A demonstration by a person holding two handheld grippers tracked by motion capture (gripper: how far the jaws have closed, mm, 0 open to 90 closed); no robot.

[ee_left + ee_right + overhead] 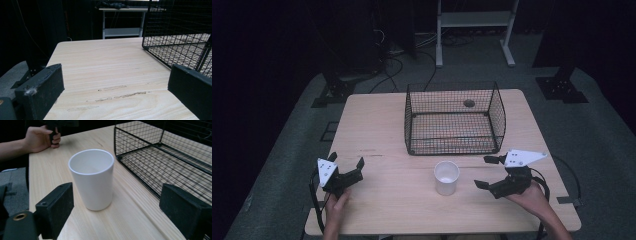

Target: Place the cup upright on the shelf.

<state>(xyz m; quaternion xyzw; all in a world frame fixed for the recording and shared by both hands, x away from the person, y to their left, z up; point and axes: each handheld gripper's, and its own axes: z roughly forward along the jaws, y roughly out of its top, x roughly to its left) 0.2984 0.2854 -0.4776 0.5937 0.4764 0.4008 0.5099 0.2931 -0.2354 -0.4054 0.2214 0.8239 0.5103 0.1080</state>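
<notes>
A white cup [446, 177] stands upright and empty on the wooden table [387, 200], just in front of a black wire basket [498, 116]. To the right of the cup, my right gripper [488, 172] is open and points at it. In the right gripper view the cup [92, 180] sits a little ahead of the wide jaws, and neither pad touches it. My left gripper [346, 160] rests open near the table's front left, with nothing between its jaws. In the left gripper view those jaws frame bare tabletop [107, 65].
The wire basket [175, 37] is empty and takes up the far middle of the table, its near wall close behind the cup. A white shelf frame [474, 20] and cables lie on the dark floor beyond. The person's left hand [40, 138] grips its handle at the far table edge.
</notes>
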